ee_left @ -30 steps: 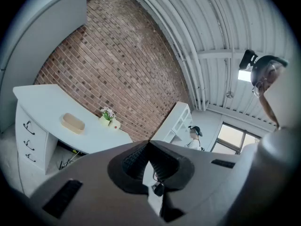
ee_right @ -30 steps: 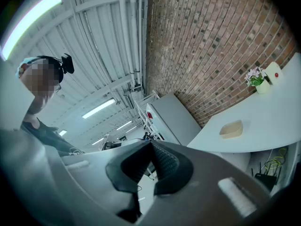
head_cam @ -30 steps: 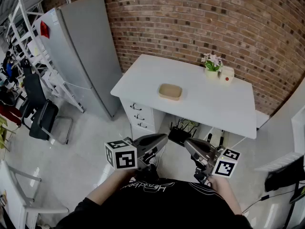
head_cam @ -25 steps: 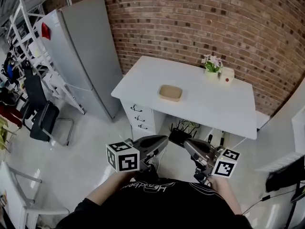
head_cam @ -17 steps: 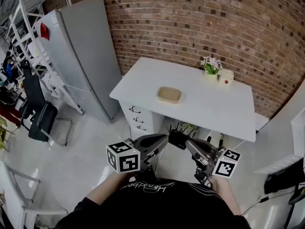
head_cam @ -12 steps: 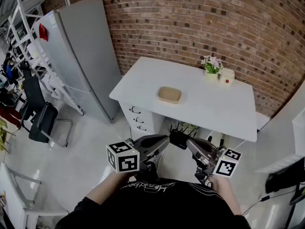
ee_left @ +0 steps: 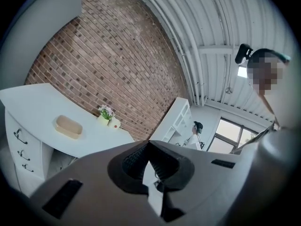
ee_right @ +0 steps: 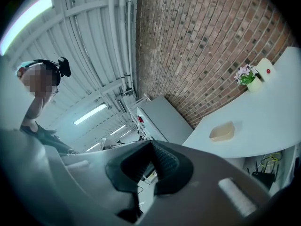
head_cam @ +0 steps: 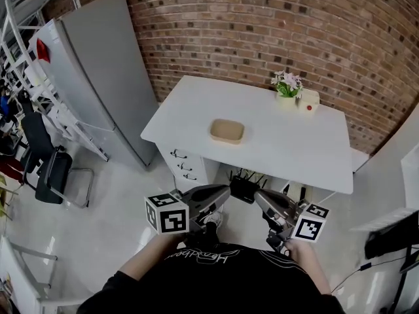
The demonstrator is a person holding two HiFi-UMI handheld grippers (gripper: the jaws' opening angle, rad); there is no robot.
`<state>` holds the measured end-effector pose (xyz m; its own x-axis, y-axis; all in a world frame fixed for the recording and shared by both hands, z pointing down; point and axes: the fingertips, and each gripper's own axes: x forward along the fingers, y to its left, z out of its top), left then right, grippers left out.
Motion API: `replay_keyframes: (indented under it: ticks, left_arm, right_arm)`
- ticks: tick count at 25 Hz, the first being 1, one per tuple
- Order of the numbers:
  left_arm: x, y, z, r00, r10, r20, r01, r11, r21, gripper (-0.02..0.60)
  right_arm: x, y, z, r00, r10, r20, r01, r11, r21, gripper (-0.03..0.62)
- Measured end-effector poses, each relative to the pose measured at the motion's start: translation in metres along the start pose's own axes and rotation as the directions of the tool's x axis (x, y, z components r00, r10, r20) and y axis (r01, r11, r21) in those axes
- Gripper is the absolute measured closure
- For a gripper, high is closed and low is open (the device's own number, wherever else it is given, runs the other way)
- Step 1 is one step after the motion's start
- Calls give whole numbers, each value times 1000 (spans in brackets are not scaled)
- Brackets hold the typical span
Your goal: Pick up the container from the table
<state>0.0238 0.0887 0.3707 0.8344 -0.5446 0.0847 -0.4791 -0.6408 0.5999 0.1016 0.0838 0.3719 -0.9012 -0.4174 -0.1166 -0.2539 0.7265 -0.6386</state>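
The container (head_cam: 227,131) is a shallow tan tray with rounded corners, lying near the middle left of a white table (head_cam: 294,150). It also shows small and far off in the left gripper view (ee_left: 68,126) and the right gripper view (ee_right: 222,132). Both grippers hang in front of the person's body, well short of the table's near edge. My left gripper (head_cam: 227,190) is shut with nothing in it, its jaws meeting at the tip (ee_left: 148,141). My right gripper (head_cam: 256,195) is also shut and empty (ee_right: 150,141).
A small flower pot (head_cam: 286,87) and a white box with a red button (head_cam: 308,100) stand at the table's back edge by the brick wall. Drawers (head_cam: 185,165) and cables (head_cam: 245,187) sit under the table. A grey refrigerator (head_cam: 98,70) and a black chair (head_cam: 46,172) stand at left.
The whole scene has slid slightly left and down in the head view as the person stepped nearer the table. Both grippers kept their place before the body and stayed shut.
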Motion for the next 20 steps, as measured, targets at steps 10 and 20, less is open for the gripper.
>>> replay_keyframes:
  ticks: [10,20]
  left_arm:
    - [30,59,28,997,-22,-74,17,998,-67,578]
    - [57,139,76,993,9,-114,-23,992,-121,578]
  right_arm:
    - [39,-56,27,998,-53,31,51,998,44,591]
    - [93,-122,58,991,-121,53,116,988,98,589]
